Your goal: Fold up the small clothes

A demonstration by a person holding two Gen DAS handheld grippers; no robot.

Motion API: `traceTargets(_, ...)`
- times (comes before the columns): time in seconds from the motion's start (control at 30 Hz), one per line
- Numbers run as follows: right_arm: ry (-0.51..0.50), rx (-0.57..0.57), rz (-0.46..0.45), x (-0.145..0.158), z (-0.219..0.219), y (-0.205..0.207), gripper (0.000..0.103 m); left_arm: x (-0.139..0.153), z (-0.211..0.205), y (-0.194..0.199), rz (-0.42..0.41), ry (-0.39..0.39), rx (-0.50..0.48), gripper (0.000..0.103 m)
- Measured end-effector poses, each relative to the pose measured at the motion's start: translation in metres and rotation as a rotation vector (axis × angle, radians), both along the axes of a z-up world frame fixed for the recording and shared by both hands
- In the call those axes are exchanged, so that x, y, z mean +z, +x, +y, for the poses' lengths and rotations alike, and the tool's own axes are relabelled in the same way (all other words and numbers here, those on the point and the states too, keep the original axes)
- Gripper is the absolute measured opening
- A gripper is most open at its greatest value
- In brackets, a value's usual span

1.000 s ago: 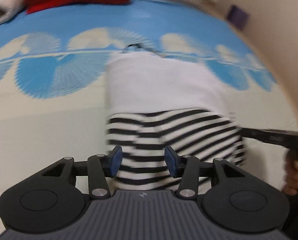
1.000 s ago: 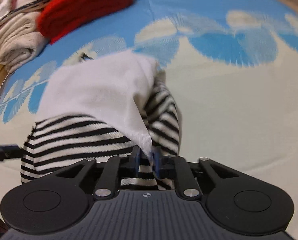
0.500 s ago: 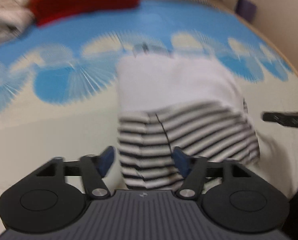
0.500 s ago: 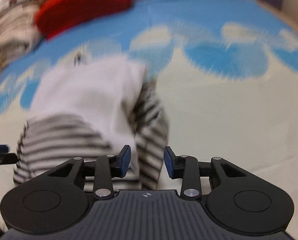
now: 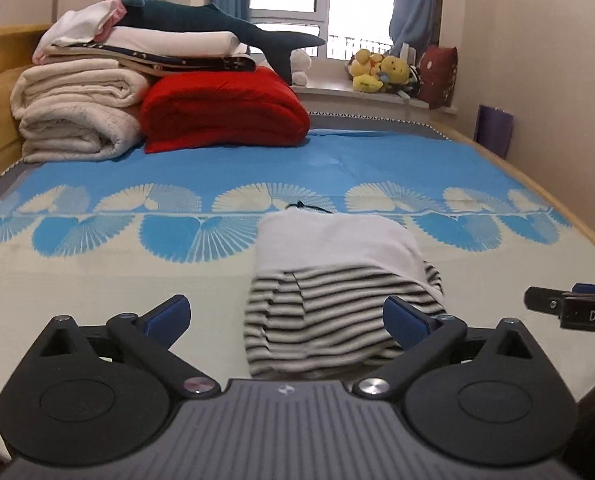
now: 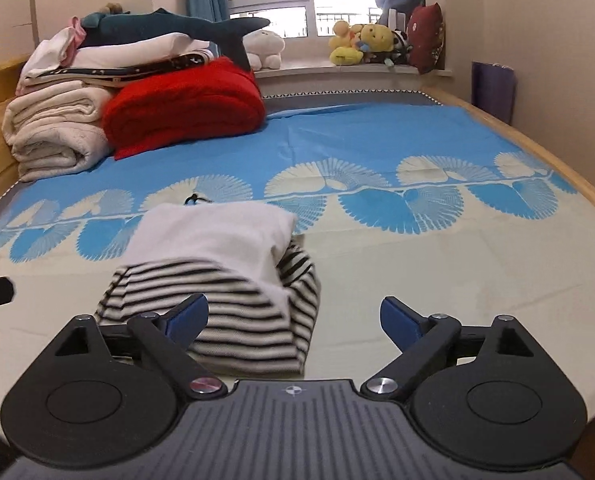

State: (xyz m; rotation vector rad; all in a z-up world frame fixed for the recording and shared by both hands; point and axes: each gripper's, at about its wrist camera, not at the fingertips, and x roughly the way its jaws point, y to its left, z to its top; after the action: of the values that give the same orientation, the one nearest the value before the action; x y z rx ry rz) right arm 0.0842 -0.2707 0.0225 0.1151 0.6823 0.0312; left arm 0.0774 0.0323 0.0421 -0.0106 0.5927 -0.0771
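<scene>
Clothes here come down to one small garment point(image 5: 337, 280), white above and black-and-white striped below, lying folded into a compact bundle on the bed point(image 5: 97, 280), whose mat is cream toward the cameras and blue with pale fan shapes farther off. Beyond the garment, at the head of the bed, sit a folded red blanket point(image 5: 221, 112), a roll of cream blankets point(image 5: 73, 120) beside it, and a dark plush shark point(image 5: 217, 24) on top of the stack; stuffed toys point(image 5: 381, 70) line the windowsill past those. Nearer than the garment, the left tool point(image 5: 285, 316) hangs just short of its striped edge with jaws spread wide, and the right tool point(image 6: 293, 316) sits off the garment's right corner, equally wide; both have just been opening, and nothing is gripped by either now, though the striped hem shows between the left tool's blue pads without touching them. A thin dark cord point(image 5: 309, 206) pokes out from the garment's far edge. The fold looks finished or nearly so, but the risk from here is the bundle relaxing: the right side bulges where striped layers peek out under the white, and a careless brush from either tool could drag the top layer and spring the fold open. A regrasp that catches only one layer would do the same.
</scene>
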Motion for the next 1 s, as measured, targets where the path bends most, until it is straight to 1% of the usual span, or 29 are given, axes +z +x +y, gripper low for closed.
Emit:
traceTargets(0.13, 0.002, 0.000, 0.008, 0.001, 0.008, -0.028, 0.096, -0.017, -0.017, -0.020, 0.080, -0.041, 0.018, 0.103)
traceTargets(0.17, 0.013, 0.001, 0.014, 0.002, 0.009, -0.035, 0.096, -0.020, -0.021, -0.024, 0.086, -0.041, 0.019, 0.103)
traceTargets(0.3, 0.031, 0.021, 0.014, 0.007, 0.015, -0.050, 0.096, -0.022, -0.037, -0.036, 0.070, -0.022, 0.006, 0.103)
traceTargets(0.43, 0.018, 0.051, 0.003, 0.009, 0.023, -0.054, 0.096, -0.022, -0.038, -0.036, 0.058, -0.050, 0.021, 0.102)
traceTargets(0.67, -0.012, 0.080, 0.005, 0.005, 0.034, -0.050, 0.096, -0.024, -0.041, -0.028, 0.055, -0.042, 0.039, 0.102)
traceTargets(0.77, -0.007, 0.085, 0.000, 0.005, 0.035, -0.048, 0.096, -0.025, -0.038, -0.025, 0.065, -0.054, 0.041, 0.102)
traceTargets(1.0, 0.002, 0.084, 0.009, 0.003, 0.037, -0.045, 0.096, -0.028, -0.036, -0.022, 0.070, -0.048, 0.041, 0.102)
